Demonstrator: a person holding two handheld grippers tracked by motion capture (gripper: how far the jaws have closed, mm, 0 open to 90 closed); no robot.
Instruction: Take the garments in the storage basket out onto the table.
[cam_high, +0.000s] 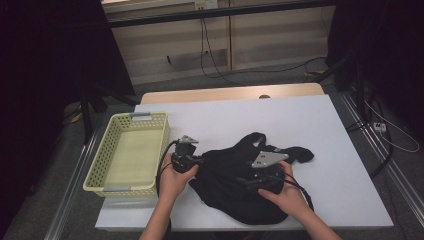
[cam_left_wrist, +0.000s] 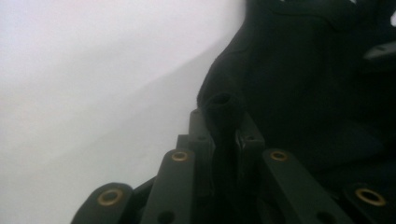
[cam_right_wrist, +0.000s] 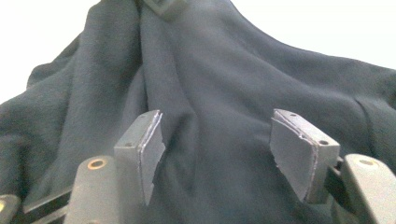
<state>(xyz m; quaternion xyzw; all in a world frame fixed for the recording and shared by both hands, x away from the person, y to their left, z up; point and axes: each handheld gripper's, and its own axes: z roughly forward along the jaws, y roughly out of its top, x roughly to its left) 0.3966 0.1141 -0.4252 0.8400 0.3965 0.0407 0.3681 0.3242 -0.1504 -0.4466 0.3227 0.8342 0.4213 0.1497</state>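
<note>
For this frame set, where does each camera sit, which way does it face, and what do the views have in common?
High view: above the person's side, facing forward and down on the white table; shows basket, both forearms, left gripper, right gripper.
Left gripper view: rides the left gripper, looking along fingers shut on a fold of the black garment.
Right gripper view: rides the right gripper, looking between open fingers at the garment.
Shared: all three show the black garment on the white table.

White table (cam_high: 320, 130); black garment (cam_high: 235, 185); yellow basket (cam_high: 100, 165).
</note>
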